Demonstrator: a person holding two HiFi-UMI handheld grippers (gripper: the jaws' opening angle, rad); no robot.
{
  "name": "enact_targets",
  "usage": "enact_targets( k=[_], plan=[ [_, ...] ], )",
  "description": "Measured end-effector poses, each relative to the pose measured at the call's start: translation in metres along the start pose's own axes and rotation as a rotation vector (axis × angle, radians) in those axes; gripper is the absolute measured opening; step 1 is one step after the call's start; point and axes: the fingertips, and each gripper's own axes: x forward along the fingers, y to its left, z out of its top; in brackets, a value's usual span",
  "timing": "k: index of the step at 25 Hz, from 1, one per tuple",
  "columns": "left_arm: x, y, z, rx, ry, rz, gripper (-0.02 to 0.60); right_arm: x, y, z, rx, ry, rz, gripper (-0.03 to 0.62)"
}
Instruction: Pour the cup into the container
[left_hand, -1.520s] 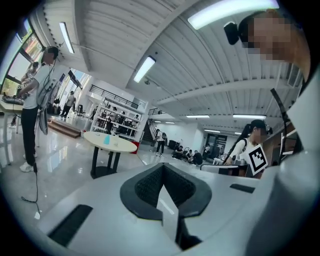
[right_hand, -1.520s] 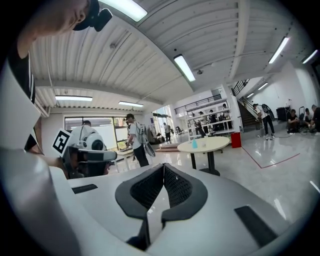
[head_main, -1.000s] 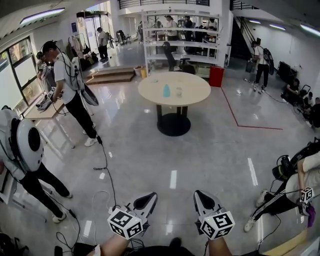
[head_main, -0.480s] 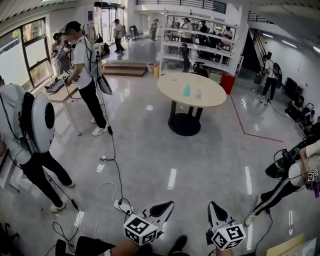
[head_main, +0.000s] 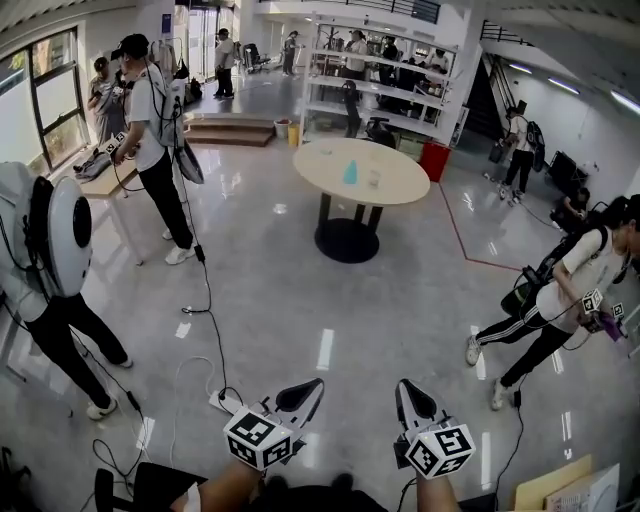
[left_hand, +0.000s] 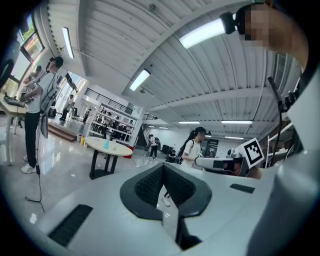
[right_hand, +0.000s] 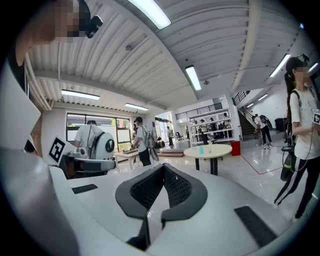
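A round beige table stands far ahead across the glossy floor. On it are a small blue cup and a clear container side by side. My left gripper and right gripper are held low at the bottom of the head view, far from the table, both shut with nothing in them. In the left gripper view the gripper points toward the table with the blue cup. The right gripper also faces the table and the cup.
A person with a white backpack stands at the left; another works at a side table. Cables and a power strip lie on the floor ahead left. A person strides at the right. Shelves and a red bin stand behind the table.
The head view has swung and moved across the floor. A walking person has come into view at the right. Both grippers stay low, side by side and shut.
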Motion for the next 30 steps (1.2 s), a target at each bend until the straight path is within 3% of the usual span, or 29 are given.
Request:
enact_targets(
  k=[8, 16, 25, 30],
  plan=[
    [0.017, -0.001, 0.009, 0.017, -0.016, 0.067, 0.0, 0.004, -0.029, 0.011, -0.013, -0.034, 0.044, 0.006],
    [0.039, -0.009, 0.003, 0.012, -0.016, 0.068, 0.0, 0.005, -0.048, 0.013, -0.033, -0.026, 0.059, 0.005],
    [0.025, 0.004, 0.025, 0.071, -0.03, -0.008, 0.0, 0.017, -0.021, 0.019, -0.031, -0.032, 0.038, 0.005],
    [0.021, 0.011, 0.033, 0.062, -0.037, 0.015, 0.0, 0.021, -0.019, 0.025, -0.03, -0.037, 0.037, 0.005]
  ],
)
